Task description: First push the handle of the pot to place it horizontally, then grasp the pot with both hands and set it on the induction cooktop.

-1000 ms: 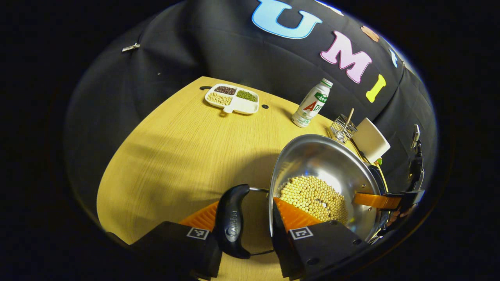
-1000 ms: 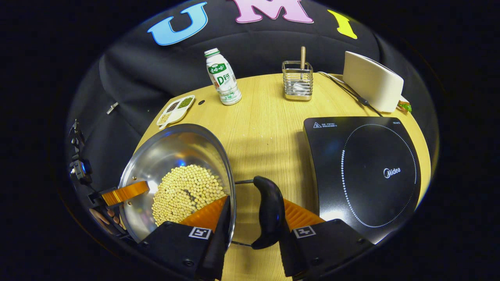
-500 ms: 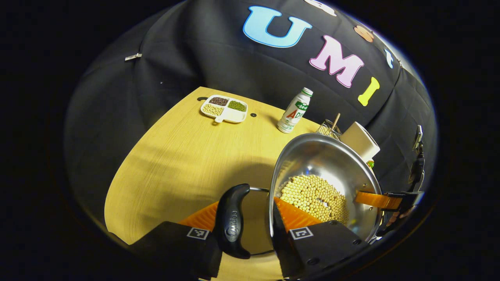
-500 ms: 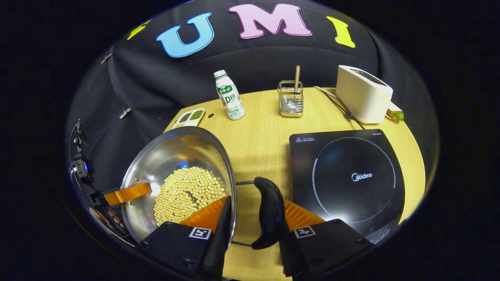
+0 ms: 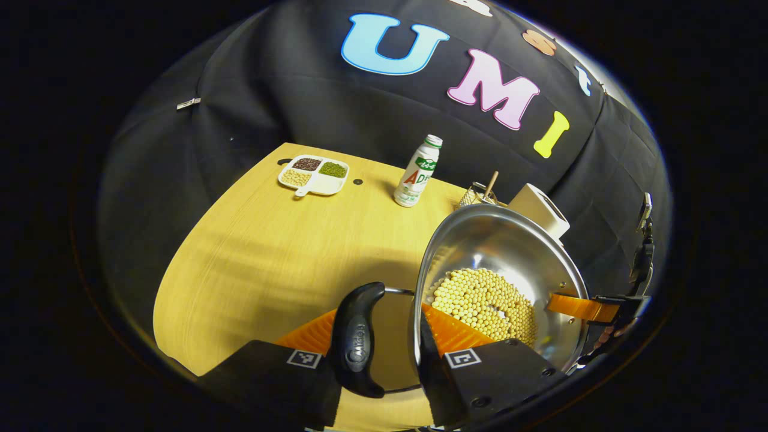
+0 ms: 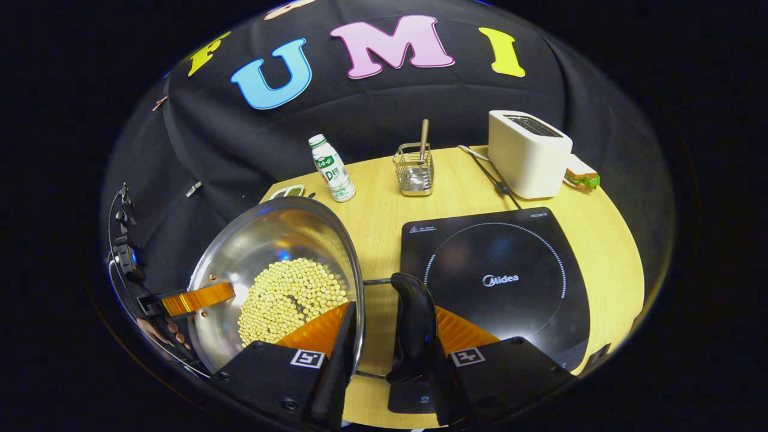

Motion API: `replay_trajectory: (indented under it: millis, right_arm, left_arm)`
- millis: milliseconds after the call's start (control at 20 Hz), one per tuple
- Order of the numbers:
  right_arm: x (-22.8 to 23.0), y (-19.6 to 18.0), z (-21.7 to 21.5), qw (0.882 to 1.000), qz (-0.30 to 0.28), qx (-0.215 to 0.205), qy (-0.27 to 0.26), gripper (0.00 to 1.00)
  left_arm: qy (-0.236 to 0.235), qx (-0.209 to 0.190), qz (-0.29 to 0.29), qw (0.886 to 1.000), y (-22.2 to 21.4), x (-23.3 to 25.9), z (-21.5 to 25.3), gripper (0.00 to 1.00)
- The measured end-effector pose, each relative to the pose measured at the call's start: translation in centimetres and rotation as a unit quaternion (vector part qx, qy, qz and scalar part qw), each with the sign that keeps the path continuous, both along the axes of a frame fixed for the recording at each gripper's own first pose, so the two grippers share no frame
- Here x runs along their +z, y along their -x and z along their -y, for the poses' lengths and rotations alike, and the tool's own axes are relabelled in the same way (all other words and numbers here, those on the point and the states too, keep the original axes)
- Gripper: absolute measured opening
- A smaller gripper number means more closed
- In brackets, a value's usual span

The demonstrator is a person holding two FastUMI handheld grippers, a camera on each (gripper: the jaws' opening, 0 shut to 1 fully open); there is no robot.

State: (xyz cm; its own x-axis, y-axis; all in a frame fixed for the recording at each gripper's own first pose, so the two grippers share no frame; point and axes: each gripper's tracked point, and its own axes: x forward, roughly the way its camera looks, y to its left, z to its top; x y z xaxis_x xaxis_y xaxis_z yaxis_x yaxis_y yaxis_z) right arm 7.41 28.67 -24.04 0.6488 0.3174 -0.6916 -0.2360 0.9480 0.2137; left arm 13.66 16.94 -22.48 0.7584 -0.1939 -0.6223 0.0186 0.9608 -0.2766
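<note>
In the left gripper view, the left gripper (image 5: 384, 354) has one orange finger inside the steel pot (image 5: 510, 252), against the rim, and the other outside it. The pot's black side handle (image 5: 357, 342) sits between them. The finger outside the handle looks slightly clear of it, so whether both fingers press is unclear. Just past the inner finger, pale yellow beans (image 5: 486, 300) cover the pot's bottom. Across the pot, at its far rim, the right gripper's orange finger reaches in. Beyond the pot the wooden table (image 5: 258, 252) stretches away. Farther off stand a white bottle (image 5: 417, 174), a wire holder (image 5: 477, 195) with a stick in it and a white toaster (image 5: 540, 207). A divided dish (image 5: 313, 175) of grains lies far off to the left.

In the right gripper view, the right gripper (image 6: 390, 354) straddles the opposite rim the same way. One finger is inside the pot and one outside, with the other black handle (image 6: 414, 327) between them and touching the outer finger. The pot (image 6: 276, 240) is up off the table, to the left of the gripper. The induction cooktop (image 6: 498, 276) lies just ahead and to the right, partly under the outer finger. Farther away stand the bottle, the wire holder and the toaster, with a sandwich (image 6: 582, 178) beside it.
</note>
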Motion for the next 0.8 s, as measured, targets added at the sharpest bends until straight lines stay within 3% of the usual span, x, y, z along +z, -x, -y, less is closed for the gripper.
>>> replay_trajectory:
  millis: [550,600,650,800]
  right_arm:
    - [0.7,-2.1,9.1,1.000,0.001,-0.031,-0.007,0.60]
    - [0.6,-2.4,9.8,0.999,-0.002,-0.035,-0.009,0.56]
    - [0.4,-2.6,10.5,0.999,-0.006,-0.038,-0.010,0.60]
    - [0.3,-3.3,12.7,0.999,-0.007,-0.042,-0.007,0.60]
  left_arm:
    - [-0.005,-0.029,-0.005,1.000,-2.5,-0.2,9.2,0.60]
    - [-0.006,-0.030,-0.006,1.000,-2.2,0.0,10.1,0.60]
    - [-0.008,-0.030,-0.005,0.999,-2.4,0.0,10.7,0.60]
    - [-0.006,-0.032,-0.009,0.999,-3.0,-0.6,12.9,0.60]
